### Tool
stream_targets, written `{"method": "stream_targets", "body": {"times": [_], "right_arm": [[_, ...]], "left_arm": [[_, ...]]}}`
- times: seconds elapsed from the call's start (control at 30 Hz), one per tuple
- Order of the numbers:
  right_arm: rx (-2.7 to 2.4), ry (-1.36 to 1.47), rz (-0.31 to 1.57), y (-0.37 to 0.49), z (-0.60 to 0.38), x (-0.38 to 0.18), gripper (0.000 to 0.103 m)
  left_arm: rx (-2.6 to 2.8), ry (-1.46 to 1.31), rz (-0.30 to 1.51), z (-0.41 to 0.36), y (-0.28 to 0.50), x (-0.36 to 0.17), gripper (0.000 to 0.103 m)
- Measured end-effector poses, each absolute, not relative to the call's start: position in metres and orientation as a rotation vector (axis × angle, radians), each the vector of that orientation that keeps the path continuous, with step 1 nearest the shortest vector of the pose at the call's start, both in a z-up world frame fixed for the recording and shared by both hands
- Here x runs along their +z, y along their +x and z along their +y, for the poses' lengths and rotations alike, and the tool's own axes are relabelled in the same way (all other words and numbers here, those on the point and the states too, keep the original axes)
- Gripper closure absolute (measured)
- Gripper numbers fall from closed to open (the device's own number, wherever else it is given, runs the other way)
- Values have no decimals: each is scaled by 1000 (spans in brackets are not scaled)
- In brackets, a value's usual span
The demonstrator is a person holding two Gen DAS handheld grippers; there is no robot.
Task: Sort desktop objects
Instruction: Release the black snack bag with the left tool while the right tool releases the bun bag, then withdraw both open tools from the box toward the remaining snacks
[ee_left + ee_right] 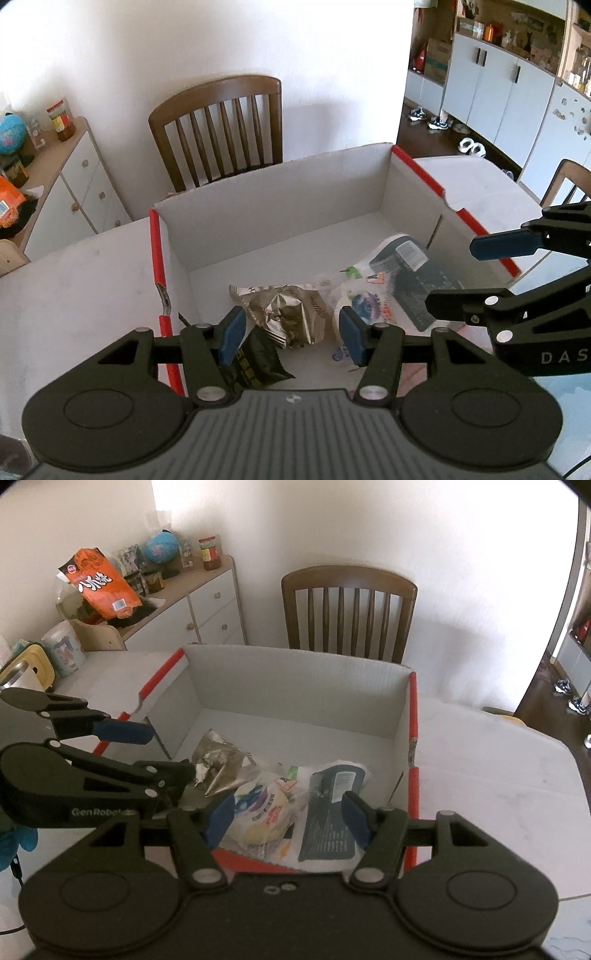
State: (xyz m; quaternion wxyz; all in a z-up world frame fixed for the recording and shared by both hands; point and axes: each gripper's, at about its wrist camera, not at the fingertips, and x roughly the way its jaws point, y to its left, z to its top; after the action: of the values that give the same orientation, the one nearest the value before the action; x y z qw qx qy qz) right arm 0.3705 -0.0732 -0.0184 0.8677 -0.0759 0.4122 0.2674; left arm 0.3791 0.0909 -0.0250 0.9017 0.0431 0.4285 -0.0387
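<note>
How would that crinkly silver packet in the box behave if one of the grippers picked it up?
The silver packet looks creased and crumpled, so it would probably flex and sag rather than stay stiff. Its shiny foil may be a little slippery between the pads. It seems thin and likely light.

The box [280, 206] is made of matt white corrugated card, edged in glossy red. A crinkled foil packet [284, 314] is seen inside it, beside a glossy black sachet [258, 363] and a clear plastic bag [264, 812]. The chair [349, 607] is of varnished brown wood. The fingers [219, 819] are padded in matt blue.
</note>
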Motion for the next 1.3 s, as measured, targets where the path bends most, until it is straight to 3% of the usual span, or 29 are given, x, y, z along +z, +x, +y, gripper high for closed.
{"method": "stream_targets", "body": {"times": [0.97, 1.2, 1.3], "right_arm": [[551, -138, 793, 298, -95, 31, 37], [560, -136, 775, 279, -92, 38, 31], [563, -130, 771, 271, -92, 41, 29]], "left_arm": [[-101, 55, 803, 85, 294, 27, 49], [-115, 51, 793, 88, 277, 32, 49], [-119, 52, 781, 90, 270, 34, 42]]}}
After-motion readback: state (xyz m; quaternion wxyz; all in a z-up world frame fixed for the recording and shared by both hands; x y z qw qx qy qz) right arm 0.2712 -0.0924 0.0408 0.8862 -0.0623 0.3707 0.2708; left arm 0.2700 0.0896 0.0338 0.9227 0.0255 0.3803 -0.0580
